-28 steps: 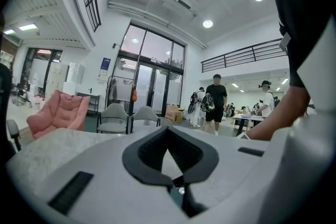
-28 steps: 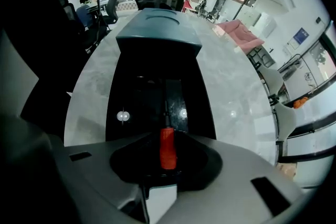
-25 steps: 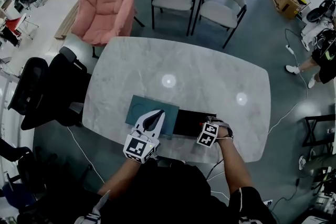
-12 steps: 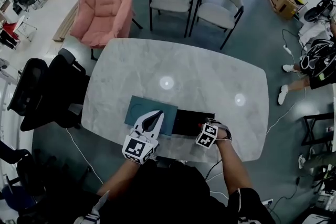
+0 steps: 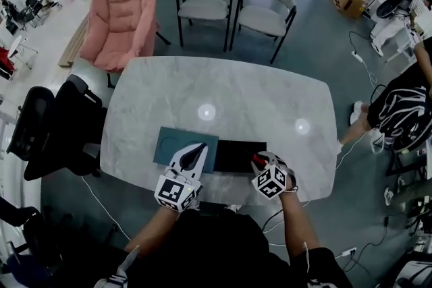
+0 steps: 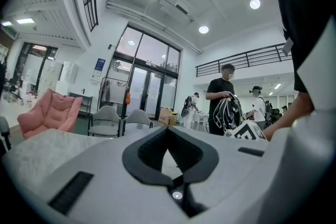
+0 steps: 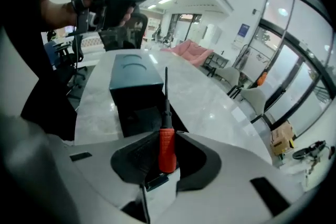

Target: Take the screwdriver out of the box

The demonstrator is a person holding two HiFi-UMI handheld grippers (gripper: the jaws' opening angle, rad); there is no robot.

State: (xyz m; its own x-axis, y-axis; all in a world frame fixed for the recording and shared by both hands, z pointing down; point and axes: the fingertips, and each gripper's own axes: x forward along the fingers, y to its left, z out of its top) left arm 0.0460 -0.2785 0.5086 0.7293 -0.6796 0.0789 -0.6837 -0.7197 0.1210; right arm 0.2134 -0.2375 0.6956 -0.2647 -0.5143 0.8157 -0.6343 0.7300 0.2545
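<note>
The box lies open near the table's front edge, with its teal lid (image 5: 177, 145) at the left and its black tray (image 5: 239, 154) at the right. My right gripper (image 5: 259, 160) hangs just above the tray's right end, shut on the red handle of the screwdriver (image 7: 167, 148). The dark shaft (image 7: 166, 93) points out past the jaws, over the box (image 7: 137, 97). My left gripper (image 5: 202, 146) rests on the teal lid, level, its jaws meeting at the tips with nothing between them (image 6: 168, 131).
The marble table (image 5: 270, 104) stretches away beyond the box. Two grey chairs (image 5: 233, 7) and a pink armchair (image 5: 120, 17) stand at the far side, a black office chair (image 5: 54, 131) at the left. A person (image 5: 398, 104) stands right of the table.
My right gripper has risen out of the black tray with the red-handled screwdriver in it and rolled a little. The left gripper has stayed on the lid.
</note>
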